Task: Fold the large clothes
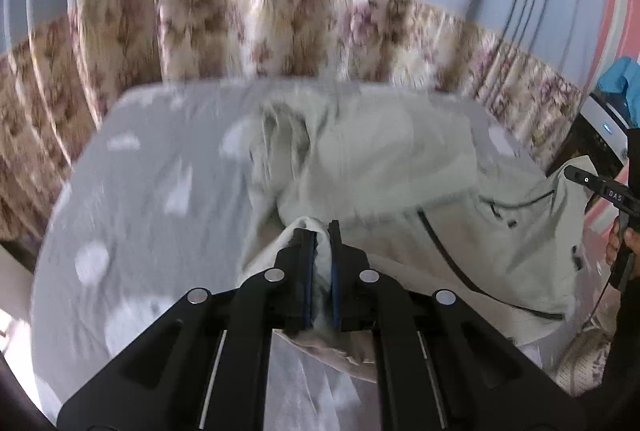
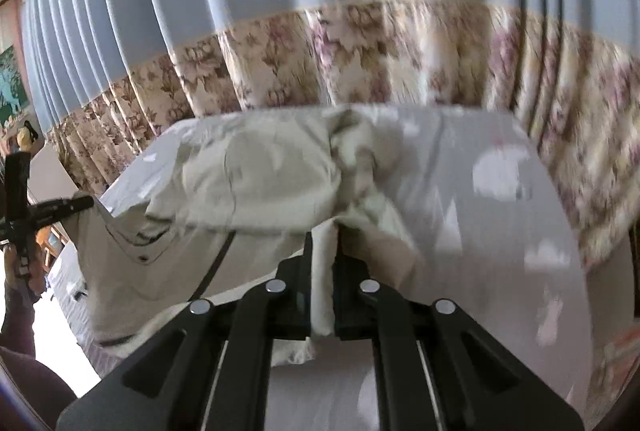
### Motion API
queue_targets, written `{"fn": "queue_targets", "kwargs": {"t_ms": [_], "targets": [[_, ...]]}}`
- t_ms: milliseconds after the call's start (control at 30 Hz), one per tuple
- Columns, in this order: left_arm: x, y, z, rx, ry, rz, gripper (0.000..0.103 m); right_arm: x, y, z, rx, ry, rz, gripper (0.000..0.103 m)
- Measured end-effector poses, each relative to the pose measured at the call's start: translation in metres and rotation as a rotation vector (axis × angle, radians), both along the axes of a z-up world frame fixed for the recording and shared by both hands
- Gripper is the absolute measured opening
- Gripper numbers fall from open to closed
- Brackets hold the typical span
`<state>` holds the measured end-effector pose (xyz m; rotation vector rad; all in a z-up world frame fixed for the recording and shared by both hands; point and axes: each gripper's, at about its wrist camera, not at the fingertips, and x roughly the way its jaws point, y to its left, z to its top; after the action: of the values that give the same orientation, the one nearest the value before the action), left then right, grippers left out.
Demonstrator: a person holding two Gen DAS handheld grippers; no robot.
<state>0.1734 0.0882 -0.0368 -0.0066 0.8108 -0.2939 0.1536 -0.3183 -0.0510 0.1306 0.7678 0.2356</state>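
Observation:
A large pale grey-green jacket [image 1: 400,159] with dark zippers lies rumpled on a grey bed sheet [image 1: 160,171] with white patches. My left gripper [image 1: 323,231] is shut on a bunched fold of the jacket and holds it up near the bed's front. In the right wrist view the jacket [image 2: 256,175] stretches to the left, and my right gripper [image 2: 323,239] is shut on another fold of it. The right gripper also shows in the left wrist view [image 1: 576,175] at the jacket's right edge, and the left gripper shows in the right wrist view [image 2: 80,205] at far left.
Floral curtains [image 1: 280,31] with blue upper panels hang right behind the bed. A blue cloth [image 1: 624,83] lies on a dark appliance at the right. The sheet [image 2: 500,211] extends to the right of the jacket. The views are motion-blurred.

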Motion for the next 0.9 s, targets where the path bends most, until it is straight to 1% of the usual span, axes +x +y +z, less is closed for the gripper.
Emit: {"fn": "queue_targets", "kwargs": {"t_ms": [67, 133, 233, 267, 333, 367, 400, 433, 467, 500, 533, 567, 600, 633, 667, 700, 733, 767, 800, 833, 867, 900], "targets": [[0.021, 0.002, 0.011, 0.023, -0.024, 0.01, 0.005, 0.024, 0.002, 0.013, -0.028, -0.025, 0.002, 0.006], [0.051, 0.004, 0.022, 0.036, -0.039, 0.021, 0.005, 0.053, 0.003, 0.024, -0.056, -0.043, -0.001, 0.006], [0.092, 0.007, 0.032, 0.045, -0.055, 0.04, 0.005, 0.1, 0.003, 0.032, -0.085, -0.044, -0.031, 0.006], [0.114, 0.009, 0.032, 0.053, -0.054, 0.051, 0.005, 0.122, 0.001, 0.032, -0.1, -0.033, -0.05, 0.006], [0.149, 0.015, 0.027, 0.071, -0.047, 0.073, 0.007, 0.168, -0.001, 0.021, -0.151, 0.001, -0.095, 0.006], [0.174, 0.016, 0.017, 0.083, -0.027, 0.084, 0.007, 0.185, -0.001, 0.014, -0.16, 0.018, -0.104, 0.006], [0.193, 0.017, 0.008, 0.091, -0.001, 0.089, 0.007, 0.205, -0.001, 0.003, -0.162, 0.048, -0.106, 0.006], [0.221, 0.016, -0.009, 0.111, 0.044, 0.097, 0.007, 0.224, 0.0, -0.008, -0.155, 0.081, -0.11, 0.006], [0.237, 0.015, -0.02, 0.129, 0.08, 0.096, 0.009, 0.246, 0.001, -0.024, -0.148, 0.12, -0.119, 0.006], [0.254, 0.015, -0.034, 0.143, 0.113, 0.108, 0.011, 0.265, 0.003, -0.039, -0.135, 0.179, -0.122, 0.006], [0.267, 0.013, -0.044, 0.144, 0.142, 0.121, 0.012, 0.282, 0.0, -0.054, -0.097, 0.247, -0.125, 0.007], [0.284, 0.016, -0.058, 0.13, 0.207, 0.129, 0.012, 0.289, -0.004, -0.062, -0.043, 0.276, -0.125, 0.014], [0.288, 0.02, -0.064, 0.106, 0.24, 0.138, 0.012, 0.293, -0.013, -0.068, 0.055, 0.3, -0.135, 0.021], [0.292, 0.029, -0.065, 0.047, 0.276, 0.152, 0.013, 0.292, -0.023, -0.068, 0.153, 0.313, -0.149, 0.023], [0.29, 0.034, -0.062, 0.009, 0.28, 0.151, 0.014, 0.286, -0.031, -0.066, 0.22, 0.307, -0.152, 0.028], [0.287, 0.039, -0.056, -0.011, 0.273, 0.15, 0.016, 0.279, -0.039, -0.059, 0.294, 0.291, -0.136, 0.037], [0.284, 0.041, -0.049, -0.015, 0.26, 0.145, 0.018, 0.271, -0.042, -0.054, 0.321, 0.278, -0.125, 0.041], [0.278, 0.044, -0.036, -0.009, 0.236, 0.134, 0.02, 0.259, -0.047, -0.042, 0.346, 0.246, -0.118, 0.046], [0.277, 0.045, -0.03, -0.018, 0.226, 0.127, 0.024, 0.251, -0.05, -0.032, 0.362, 0.219, -0.114, 0.047], [0.275, 0.049, -0.019, -0.057, 0.226, 0.106, 0.033, 0.246, -0.053, -0.023, 0.391, 0.197, -0.104, 0.048], [0.275, 0.052, -0.012, -0.09, 0.225, 0.099, 0.038, 0.242, -0.058, -0.015, 0.442, 0.179, -0.094, 0.053], [0.275, 0.057, -0.001, -0.101, 0.196, 0.128, 0.058, 0.239, -0.062, -0.009, 0.484, 0.17, -0.095, 0.054]]}}
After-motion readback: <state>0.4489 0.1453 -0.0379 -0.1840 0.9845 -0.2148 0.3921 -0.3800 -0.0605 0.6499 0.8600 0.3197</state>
